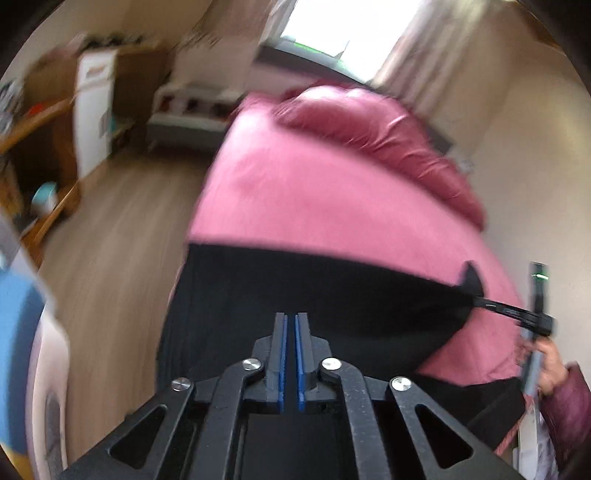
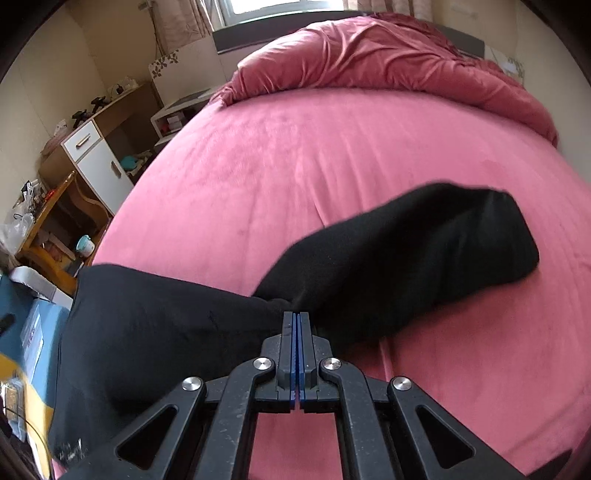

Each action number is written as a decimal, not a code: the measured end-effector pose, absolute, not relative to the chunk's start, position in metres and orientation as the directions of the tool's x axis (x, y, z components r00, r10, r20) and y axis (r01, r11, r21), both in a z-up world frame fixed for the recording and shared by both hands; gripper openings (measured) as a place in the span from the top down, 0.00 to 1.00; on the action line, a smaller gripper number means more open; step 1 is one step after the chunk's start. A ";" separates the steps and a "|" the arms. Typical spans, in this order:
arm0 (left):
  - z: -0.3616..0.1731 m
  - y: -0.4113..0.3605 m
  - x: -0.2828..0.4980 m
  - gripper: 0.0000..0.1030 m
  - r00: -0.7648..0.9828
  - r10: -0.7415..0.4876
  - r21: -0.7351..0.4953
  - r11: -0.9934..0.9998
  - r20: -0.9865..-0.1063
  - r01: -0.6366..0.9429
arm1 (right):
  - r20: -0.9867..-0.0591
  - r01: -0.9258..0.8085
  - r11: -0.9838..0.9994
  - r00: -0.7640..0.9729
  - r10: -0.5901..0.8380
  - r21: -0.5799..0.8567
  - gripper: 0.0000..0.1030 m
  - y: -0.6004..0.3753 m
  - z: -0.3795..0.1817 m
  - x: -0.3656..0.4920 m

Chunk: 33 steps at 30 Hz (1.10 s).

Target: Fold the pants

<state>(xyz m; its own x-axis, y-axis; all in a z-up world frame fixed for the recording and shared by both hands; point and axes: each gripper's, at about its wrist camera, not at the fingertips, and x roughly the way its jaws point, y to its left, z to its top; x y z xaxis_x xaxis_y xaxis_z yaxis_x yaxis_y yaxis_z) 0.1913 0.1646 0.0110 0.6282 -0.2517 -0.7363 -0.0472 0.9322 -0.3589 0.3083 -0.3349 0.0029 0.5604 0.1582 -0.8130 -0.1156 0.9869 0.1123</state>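
Note:
Black pants (image 2: pixel 155 332) lie across the foot of a pink bed (image 2: pixel 295 155), with one leg (image 2: pixel 424 251) stretched to the right on the sheet. My right gripper (image 2: pixel 296 314) is shut on a bunched fold of the pants at its tips. The blurred left wrist view shows it from the side (image 1: pixel 476 293), pulling the cloth into a point, with a hand (image 1: pixel 550 363) behind it. My left gripper (image 1: pixel 291 316) hovers over the pants (image 1: pixel 295 280). Only a narrow slit shows between its blue pads (image 1: pixel 283 343), dark with black cloth.
A crumpled pink duvet (image 2: pixel 388 51) is piled at the head of the bed under a window (image 1: pixel 332 26). Wooden floor (image 1: pixel 122 236), a white cabinet (image 2: pixel 99 162) and a cluttered wooden desk (image 2: pixel 48 206) are to the left. Blue boxes (image 2: pixel 33 332) sit near the bed's corner.

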 end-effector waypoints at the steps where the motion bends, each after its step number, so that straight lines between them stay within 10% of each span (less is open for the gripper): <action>1: 0.004 0.169 0.196 0.84 0.606 -0.252 -0.370 0.926 -0.755 -0.076 | -0.816 -0.112 0.987 0.556 0.156 0.112 1.00 -0.337 0.000 0.303; 18: -0.072 0.239 0.328 0.42 0.488 -0.199 -0.397 0.851 -0.850 -0.345 | -0.825 -0.159 0.982 0.538 0.171 0.100 0.98 -0.328 -0.012 0.324; 22: -0.086 0.232 0.342 0.42 0.466 -0.213 -0.394 0.855 -0.859 -0.337 | -0.801 -0.183 0.977 0.565 0.197 0.110 0.29 -0.309 0.004 0.354; 27: -0.093 0.221 0.359 0.46 0.450 -0.206 -0.364 0.882 -0.869 -0.299 | -0.812 -0.275 0.959 0.542 0.218 0.074 0.29 -0.262 0.007 0.400; 33: -0.088 0.204 0.363 0.81 0.471 -0.165 -0.284 0.939 -0.867 -0.195 | -0.915 -0.470 0.883 0.356 0.189 0.000 0.34 -0.217 -0.032 0.432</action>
<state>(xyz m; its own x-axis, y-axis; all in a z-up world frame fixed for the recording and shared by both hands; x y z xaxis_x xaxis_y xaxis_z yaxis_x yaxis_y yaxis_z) 0.3630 0.2038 -0.0885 0.4709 -0.1648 -0.8667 -0.1950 0.9387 -0.2844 0.4324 -0.2172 -0.0325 0.3564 0.1893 -0.9149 -0.4697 0.8828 -0.0003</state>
